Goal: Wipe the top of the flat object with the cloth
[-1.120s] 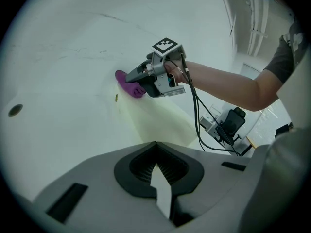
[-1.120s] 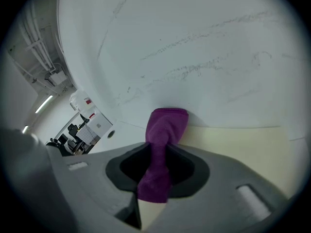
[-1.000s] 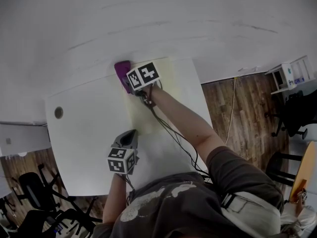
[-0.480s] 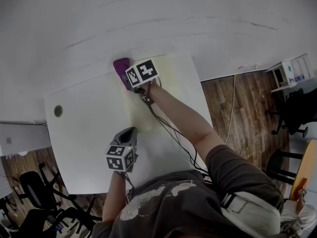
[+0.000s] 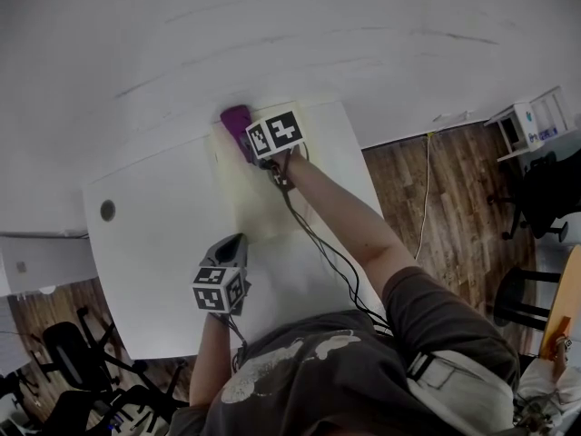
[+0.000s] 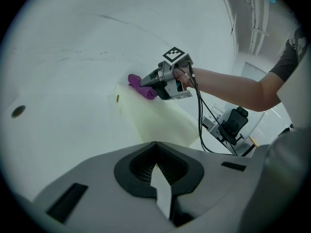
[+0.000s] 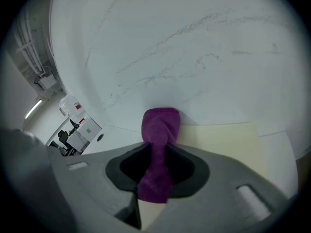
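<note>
Table (image 5: 145, 234): white. Left gripper (image 5: 238, 243): jaws together, empty, at the sheet's 7 o'clock corner. Cloth (image 5: 235, 118): purple, on the sheet's 11 o'clock corner, pinched by the right gripper (image 5: 247, 143). Sheet (image 5: 263, 193): pale yellow, flat on the table.

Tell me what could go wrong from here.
The cloth in the right claw sits at the far edge of the sheet, by the wall, so a stroke may run off it. The left claw is shut on nothing, so the sheet may slide. The cable hangs over the sheet and may drag it.
</note>
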